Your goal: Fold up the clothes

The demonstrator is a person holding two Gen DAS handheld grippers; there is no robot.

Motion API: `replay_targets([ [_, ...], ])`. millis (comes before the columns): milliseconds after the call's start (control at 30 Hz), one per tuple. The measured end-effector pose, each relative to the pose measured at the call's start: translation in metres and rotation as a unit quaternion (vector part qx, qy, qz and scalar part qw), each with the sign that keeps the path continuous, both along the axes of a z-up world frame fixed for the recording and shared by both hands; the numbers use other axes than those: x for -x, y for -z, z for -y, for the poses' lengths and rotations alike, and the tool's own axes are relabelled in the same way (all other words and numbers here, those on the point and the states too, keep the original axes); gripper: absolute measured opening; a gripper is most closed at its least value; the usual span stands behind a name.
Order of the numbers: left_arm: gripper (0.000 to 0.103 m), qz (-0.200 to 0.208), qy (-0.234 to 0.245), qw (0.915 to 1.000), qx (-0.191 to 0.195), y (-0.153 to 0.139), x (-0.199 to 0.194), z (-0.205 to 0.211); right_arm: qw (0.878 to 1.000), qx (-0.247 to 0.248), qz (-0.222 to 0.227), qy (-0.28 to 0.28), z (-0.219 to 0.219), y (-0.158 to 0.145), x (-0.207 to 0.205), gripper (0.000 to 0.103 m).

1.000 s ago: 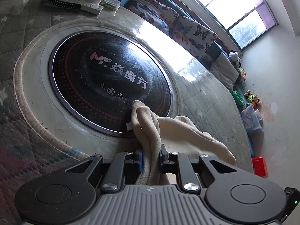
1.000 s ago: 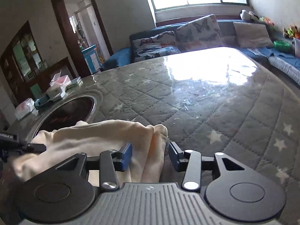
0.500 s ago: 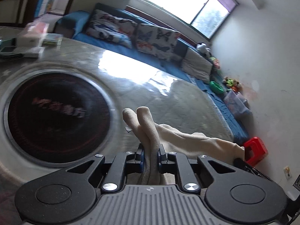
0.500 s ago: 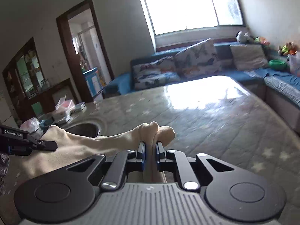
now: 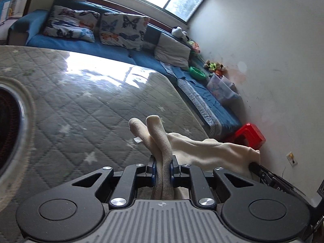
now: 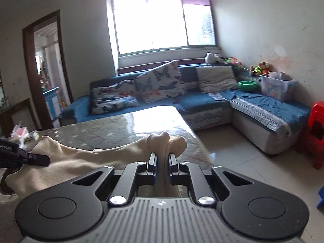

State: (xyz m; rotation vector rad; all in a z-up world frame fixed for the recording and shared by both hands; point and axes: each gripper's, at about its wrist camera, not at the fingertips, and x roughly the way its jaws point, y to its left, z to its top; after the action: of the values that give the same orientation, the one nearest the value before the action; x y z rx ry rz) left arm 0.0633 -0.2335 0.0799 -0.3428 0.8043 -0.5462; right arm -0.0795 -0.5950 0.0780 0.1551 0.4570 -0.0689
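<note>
Both claws are clamped on the cream garment [image 5: 204, 147], the left gripper [image 5: 163, 166] and right gripper [image 6: 162, 161] each pinching one end, so its long axis hangs stretched between them above the quilted table [image 5: 97, 105], neither hand nearer.

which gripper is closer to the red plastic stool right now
Right. The right gripper, shut on the cream garment, is on the side toward the red plastic stool; the left gripper grips the garment's other end, farther away.
</note>
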Motion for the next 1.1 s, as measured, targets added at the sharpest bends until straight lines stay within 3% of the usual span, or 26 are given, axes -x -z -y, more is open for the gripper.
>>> replay_targets([
  [300,0.017,-0.040,0.016,0.9970,-0.064,0.048,-0.004,0.026,0.997,0.003,-0.056,0.049,0.027,0.043,-0.014,0.011],
  [400,0.028,-0.039,0.009,0.9969,-0.068,0.048,-0.005,0.016,0.995,0.008,-0.078,0.065,0.032,0.059,-0.019,0.013],
  [500,0.028,-0.026,-0.007,0.9973,-0.068,0.041,-0.007,0.007,0.995,0.022,-0.059,0.071,0.029,0.052,-0.016,0.014],
  [733,0.027,-0.013,0.005,0.9975,-0.069,0.035,-0.012,0.019,0.998,0.006,-0.068,0.010,0.008,0.054,-0.041,0.014],
  [900,0.028,-0.009,0.014,0.9956,-0.092,0.043,-0.021,0.032,0.996,0.007,-0.090,-0.004,-0.007,0.070,-0.064,0.027],
  [1100,0.028,-0.005,0.015,0.9954,-0.094,0.045,-0.019,0.025,0.996,0.020,-0.085,-0.021,-0.014,0.062,-0.054,0.033],
])
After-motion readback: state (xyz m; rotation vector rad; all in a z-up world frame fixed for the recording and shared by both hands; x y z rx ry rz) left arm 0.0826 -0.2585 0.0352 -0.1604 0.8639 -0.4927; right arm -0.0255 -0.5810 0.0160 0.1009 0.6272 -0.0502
